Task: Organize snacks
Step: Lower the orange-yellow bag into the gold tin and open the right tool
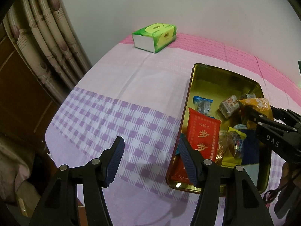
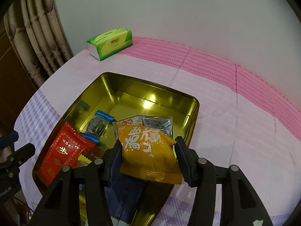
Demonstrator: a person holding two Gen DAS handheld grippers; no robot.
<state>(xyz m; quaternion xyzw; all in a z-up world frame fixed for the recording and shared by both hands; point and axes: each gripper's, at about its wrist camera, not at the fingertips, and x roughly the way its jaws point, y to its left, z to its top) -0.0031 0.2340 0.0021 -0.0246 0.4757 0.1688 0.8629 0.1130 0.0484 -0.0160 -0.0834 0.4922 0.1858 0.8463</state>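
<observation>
Snacks lie in a gold tin (image 2: 194, 109) on the tabletop (image 2: 235, 131), which wears a pink and purple checked cloth; among them are a red packet (image 2: 64, 148) and a blue-ended sweet (image 2: 99, 124). Over the tin, the right gripper (image 2: 148, 150) has an orange snack packet (image 2: 148, 148) between its jaws, the pads against its sides. The left gripper (image 1: 150, 162) stands open and empty at the tin's near left rim, and a green tissue pack (image 1: 155, 36) sits well apart by the wall.
</observation>
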